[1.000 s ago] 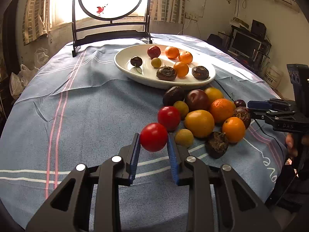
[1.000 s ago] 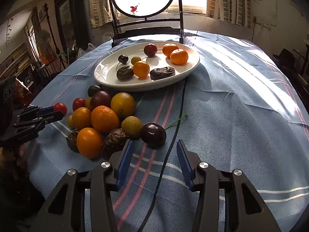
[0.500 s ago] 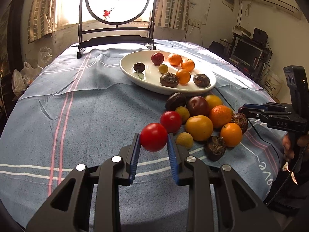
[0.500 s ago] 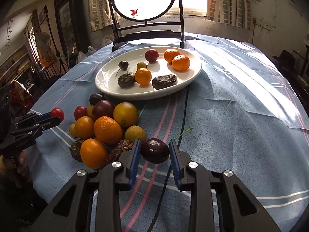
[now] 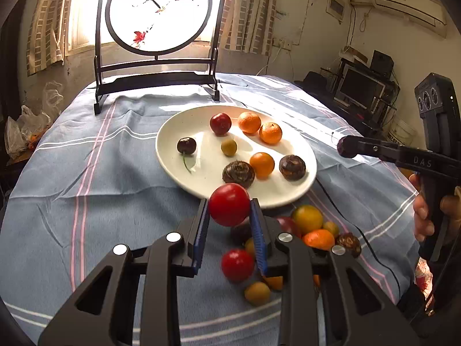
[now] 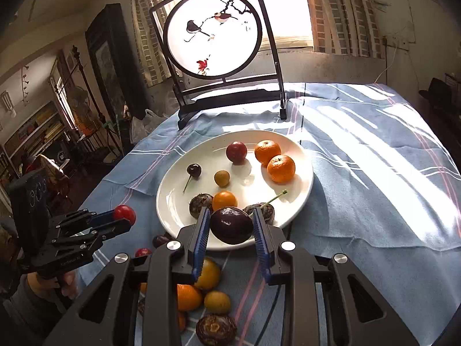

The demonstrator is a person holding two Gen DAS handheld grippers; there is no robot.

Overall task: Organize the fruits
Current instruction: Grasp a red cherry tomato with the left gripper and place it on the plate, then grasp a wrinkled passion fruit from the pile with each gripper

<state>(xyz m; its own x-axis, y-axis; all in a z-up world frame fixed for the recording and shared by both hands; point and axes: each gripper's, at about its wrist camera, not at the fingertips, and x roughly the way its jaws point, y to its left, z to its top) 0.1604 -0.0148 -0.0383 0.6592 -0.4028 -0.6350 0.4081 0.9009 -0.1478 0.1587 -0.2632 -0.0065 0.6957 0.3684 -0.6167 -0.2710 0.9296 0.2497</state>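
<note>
**Both grippers carry fruit above the plate's near rim**

The letters "DAS" are printed on the side of the right gripper [image 5: 344,147]; the marking on the left gripper's body is too small to read. The left gripper [image 5: 229,216] points downward, its blue pads clamped on a red cherry tomato [image 5: 229,204] held off the tablecloth [image 5: 115,178] at the near rim of the white plate [image 5: 173,161]. The right gripper, likewise tilted down, is closed on a dark cherry [image 6: 231,225] with a green stem, raised over the plate's near edge. A hand [image 5: 423,216] grips the right tool's handle. Loose fruit lies beneath both grippers.
</note>
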